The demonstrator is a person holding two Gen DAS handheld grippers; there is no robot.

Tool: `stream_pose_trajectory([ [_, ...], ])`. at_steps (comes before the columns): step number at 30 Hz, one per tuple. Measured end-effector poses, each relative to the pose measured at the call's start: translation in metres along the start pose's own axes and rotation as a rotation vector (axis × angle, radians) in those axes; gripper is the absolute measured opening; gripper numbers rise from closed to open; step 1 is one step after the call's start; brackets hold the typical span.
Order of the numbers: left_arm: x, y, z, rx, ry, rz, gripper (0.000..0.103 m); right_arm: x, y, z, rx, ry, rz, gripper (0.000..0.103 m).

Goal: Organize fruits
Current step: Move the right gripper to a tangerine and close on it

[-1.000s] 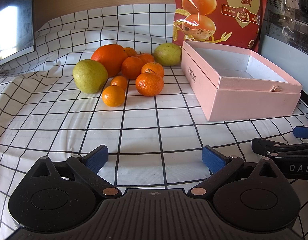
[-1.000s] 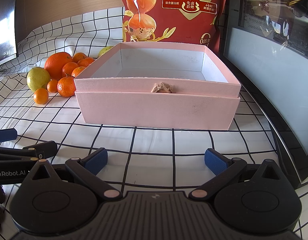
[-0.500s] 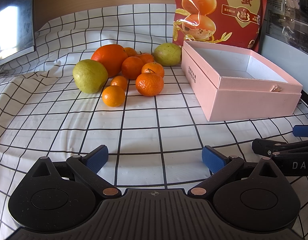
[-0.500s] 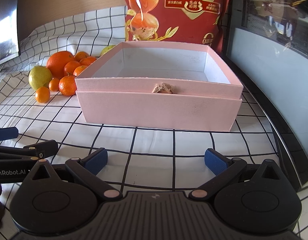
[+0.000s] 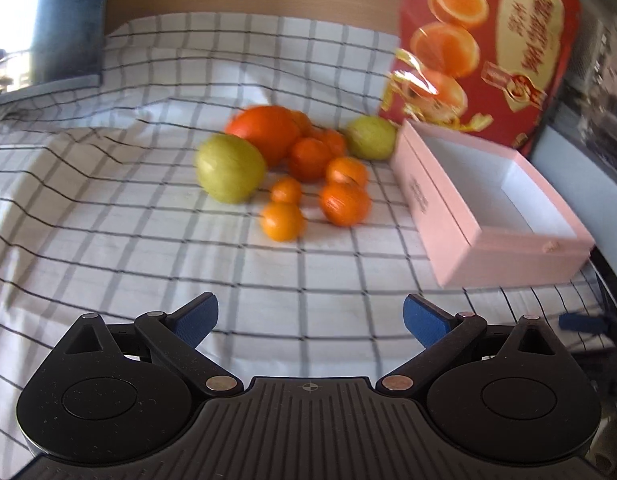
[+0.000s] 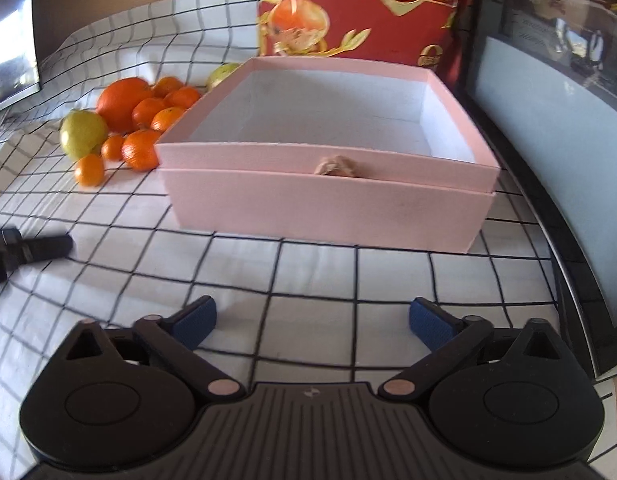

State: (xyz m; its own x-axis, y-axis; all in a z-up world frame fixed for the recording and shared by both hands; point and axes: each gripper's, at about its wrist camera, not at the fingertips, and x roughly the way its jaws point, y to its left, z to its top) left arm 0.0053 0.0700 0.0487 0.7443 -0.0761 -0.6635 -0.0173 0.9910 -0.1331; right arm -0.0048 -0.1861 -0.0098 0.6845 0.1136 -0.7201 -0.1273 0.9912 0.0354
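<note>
A pile of fruit lies on the checked cloth: a large orange (image 5: 264,132), two green pears (image 5: 230,168) (image 5: 370,138) and several small mandarins (image 5: 344,204). An open, empty pink box (image 5: 448,232) stands right of the pile. My left gripper (image 5: 310,320) is open and empty, above the cloth, short of the fruit. My right gripper (image 6: 312,322) is open and empty in front of the pink box (image 6: 328,208). The fruit pile (image 6: 120,104) shows at the left of the right wrist view.
A red snack bag (image 5: 480,48) stands behind the box. A dark screen (image 6: 556,92) runs along the right edge. A dark panel (image 5: 48,28) stands at the far left. The left gripper's finger (image 6: 28,248) shows at the left in the right wrist view.
Both grippers have risen and tilted down. The left one has swung left and moved toward the fruit, its view blurred. The right one has moved closer to the box.
</note>
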Motion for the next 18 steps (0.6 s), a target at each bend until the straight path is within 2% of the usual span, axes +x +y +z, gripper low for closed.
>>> stream_pose_trajectory([
  [2,-0.003,0.013,0.017,-0.022,0.001,0.042,0.102,-0.013,0.01,-0.001,-0.034,-0.031,0.038,0.088],
  [5,0.004,0.024,0.046,-0.058,0.014,0.056,0.102,-0.04,0.033,0.001,-0.117,-0.165,0.075,0.088],
  [8,0.017,0.027,0.069,-0.052,0.032,0.085,0.102,-0.056,0.051,0.013,-0.099,-0.284,0.101,0.09],
  [12,0.034,0.029,0.086,-0.027,0.043,0.106,0.102,-0.045,0.069,0.041,-0.102,-0.186,0.213,0.089],
  [14,0.041,0.032,0.089,-0.018,0.048,0.112,0.102,-0.041,0.079,0.045,-0.11,-0.181,0.217,0.088],
  [18,0.054,0.041,0.094,-0.028,0.057,0.091,0.102,-0.038,0.101,0.05,-0.202,-0.188,0.22,0.078],
])
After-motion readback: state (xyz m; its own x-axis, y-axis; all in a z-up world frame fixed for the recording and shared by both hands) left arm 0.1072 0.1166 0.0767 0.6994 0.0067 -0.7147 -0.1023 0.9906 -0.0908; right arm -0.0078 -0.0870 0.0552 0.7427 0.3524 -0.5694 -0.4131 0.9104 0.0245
